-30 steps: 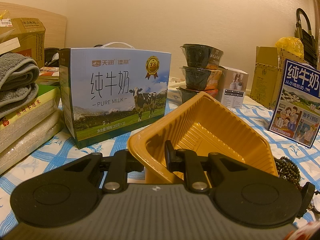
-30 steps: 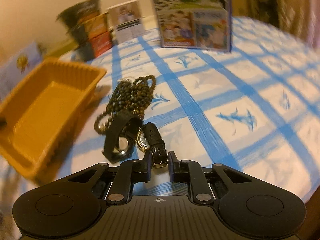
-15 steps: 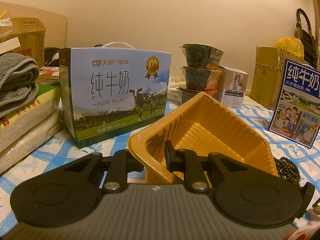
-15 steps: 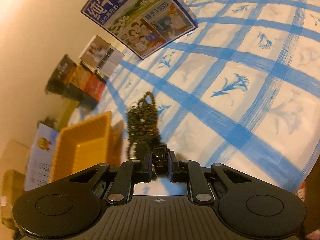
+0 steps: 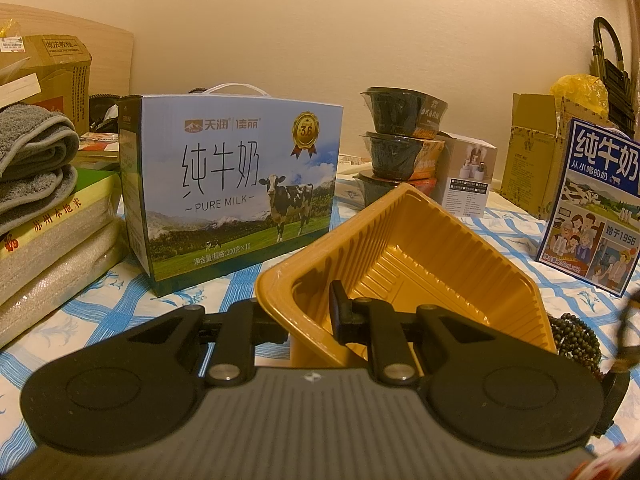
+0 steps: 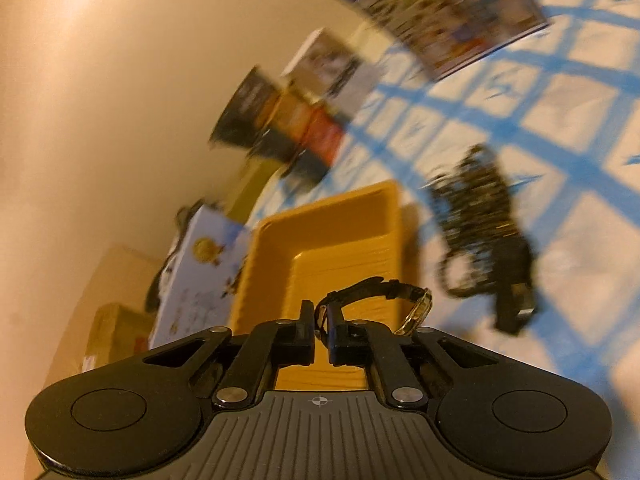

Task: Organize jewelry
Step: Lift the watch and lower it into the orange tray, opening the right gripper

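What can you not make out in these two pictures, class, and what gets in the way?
- Watch dial: right view, seen edge-on.
- Bead pile: right view, motion blur hides its pieces.
- Tray near floor: left view, left claw covers it.
- Beads: left view, mostly behind tray.

Left gripper [image 5: 308,314] clamped on near corner wall of yellow tray [image 5: 404,264], frame centre, tray tilted. Milk carton [image 5: 236,192] centre left. Dark bead strand [image 5: 576,338] lower right beside tray. Checked cloth [image 5: 100,296] covers bench.
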Motion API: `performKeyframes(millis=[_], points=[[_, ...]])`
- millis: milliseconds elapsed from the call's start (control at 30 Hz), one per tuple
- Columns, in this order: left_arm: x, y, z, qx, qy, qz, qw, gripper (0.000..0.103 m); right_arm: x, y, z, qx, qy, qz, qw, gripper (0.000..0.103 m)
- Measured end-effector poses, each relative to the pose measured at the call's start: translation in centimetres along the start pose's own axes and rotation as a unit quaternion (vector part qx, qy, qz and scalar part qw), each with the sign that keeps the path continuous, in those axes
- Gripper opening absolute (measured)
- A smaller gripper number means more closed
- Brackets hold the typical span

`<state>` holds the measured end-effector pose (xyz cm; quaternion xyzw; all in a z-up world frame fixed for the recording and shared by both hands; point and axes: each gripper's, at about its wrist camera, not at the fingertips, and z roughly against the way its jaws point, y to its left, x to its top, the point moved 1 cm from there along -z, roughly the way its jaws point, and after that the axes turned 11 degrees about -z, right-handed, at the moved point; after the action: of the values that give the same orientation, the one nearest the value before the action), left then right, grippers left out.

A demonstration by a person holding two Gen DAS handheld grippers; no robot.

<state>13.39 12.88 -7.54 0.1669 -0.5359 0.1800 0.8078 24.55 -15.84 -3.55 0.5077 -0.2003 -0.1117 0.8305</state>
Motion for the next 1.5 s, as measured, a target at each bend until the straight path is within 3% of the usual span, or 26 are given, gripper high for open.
performKeyframes(millis=[167, 267, 333, 367, 467, 500, 667, 833, 1033, 1267, 1500], points=[[0.1, 0.0, 0.0, -0.001, 0.0, 0.0, 1.0, 0.017, -2.4, 1.3, -4.8, 0.011, 0.05, 0.055, 0.997, 0.006], [0.1, 0.2, 0.1, -0.002, 0.001, 0.001, 1.0, 0.017, -4.2, 2.1, -7.3, -0.012, 0.056, 0.145, 0.988, 0.006], [0.0, 0.1, 0.0, -0.002, 0.001, 0.001, 1.0, 0.017, -5.7, 2.3, -8.7, -0.03, 0.057, 0.214, 0.975, 0.006], [0.1, 0.1, 0.1, -0.003, 0.001, 0.001, 1.0, 0.017, -6.7, 2.4, -9.2, -0.041, 0.049, 0.26, 0.964, 0.0], [0.0, 0.3, -0.1, -0.002, 0.001, 0.002, 1.0, 0.016, -9.8, 2.9, -10.2, -0.055, 0.03, 0.395, 0.917, 0.0], [0.0, 0.2, -0.1, -0.003, 0.002, 0.002, 1.0, 0.016, -10.6, 2.8, -10.4, -0.054, 0.038, 0.414, 0.908, 0.0], [-0.1, 0.3, -0.2, -0.002, 0.003, 0.003, 1.0, 0.016, -11.1, 1.3, -10.3, -0.061, 0.072, 0.383, 0.919, 0.001], [-0.1, 0.3, -0.1, -0.002, 0.002, 0.003, 1.0, 0.016, -9.9, 0.3, -7.1, -0.07, 0.058, 0.349, 0.933, 0.004], [-0.1, 0.3, -0.1, -0.002, 0.002, 0.003, 1.0, 0.016, -7.7, -1.6, -3.4, -0.112, 0.021, 0.304, 0.946, 0.011], [-0.1, 0.4, -0.1, -0.002, 0.002, 0.002, 1.0, 0.016, -5.0, -3.9, -1.1, -0.157, -0.025, 0.279, 0.947, 0.02], [-0.1, 0.4, -0.1, -0.002, 0.003, 0.002, 1.0, 0.016, -3.8, -4.1, -1.8, -0.164, -0.038, 0.28, 0.945, 0.02]])
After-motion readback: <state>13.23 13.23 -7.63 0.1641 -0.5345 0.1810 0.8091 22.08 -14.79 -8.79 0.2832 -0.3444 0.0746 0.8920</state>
